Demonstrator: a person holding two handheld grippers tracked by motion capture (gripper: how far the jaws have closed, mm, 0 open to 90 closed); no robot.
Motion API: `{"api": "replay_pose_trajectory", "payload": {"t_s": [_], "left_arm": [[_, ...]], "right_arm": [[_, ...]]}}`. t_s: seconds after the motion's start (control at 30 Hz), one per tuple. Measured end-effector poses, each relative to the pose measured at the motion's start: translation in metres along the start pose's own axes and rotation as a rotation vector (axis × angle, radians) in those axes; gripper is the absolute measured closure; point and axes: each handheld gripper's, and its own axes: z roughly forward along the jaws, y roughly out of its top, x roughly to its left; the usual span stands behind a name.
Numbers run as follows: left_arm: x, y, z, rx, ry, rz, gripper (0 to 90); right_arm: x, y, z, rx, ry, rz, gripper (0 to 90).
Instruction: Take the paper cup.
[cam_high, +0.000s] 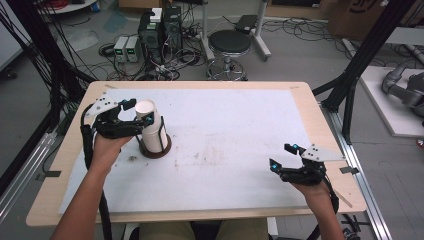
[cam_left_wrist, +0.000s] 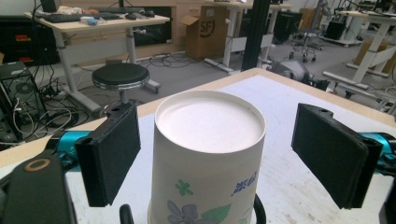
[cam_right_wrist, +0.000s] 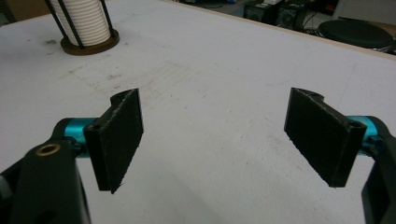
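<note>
A stack of white paper cups (cam_high: 154, 131), bottoms up, stands in a holder with a round brown base (cam_high: 161, 151) and thin black rods on the left of the white mat. My left gripper (cam_high: 138, 112) is open around the top cup. In the left gripper view this cup (cam_left_wrist: 208, 154) carries a floral print and sits between the black pads (cam_left_wrist: 109, 156) with gaps on both sides. My right gripper (cam_high: 281, 156) hovers open near the table's front right. Its view has nothing between the jaws of that gripper (cam_right_wrist: 212, 126), and the ribbed cup stack (cam_right_wrist: 86, 21) is far off at the upper left.
The white mat (cam_high: 225, 130) covers most of the wooden table (cam_high: 300, 90) and has faint stains near its middle. Beyond the far edge stand a black stool (cam_high: 229, 42) and computer boxes (cam_high: 160, 30) with cables. A black frame post (cam_high: 360, 60) rises at the right.
</note>
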Motion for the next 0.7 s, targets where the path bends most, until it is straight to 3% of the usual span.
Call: {"api": "replay_pose_trajectory", "payload": {"t_s": [0.2,0.43,0.7], "left_arm": [[-0.0007,-0.0017,0.0072,0.025,-0.005,0.01,18.4],[0.0008,-0.0017,0.0075,0.019,0.007,0.022,34.1],[0.0042,0.0042,0.0037,-0.017,0.007,-0.005,35.0]], "right_arm": [[-0.0008,-0.0005,-0.0006,0.002,-0.002,0.002,20.1],[-0.0005,-0.0005,-0.0001,0.004,0.0,0.0,20.0],[0.0,-0.0002,0.0005,0.006,0.0,-0.001,20.0]]}}
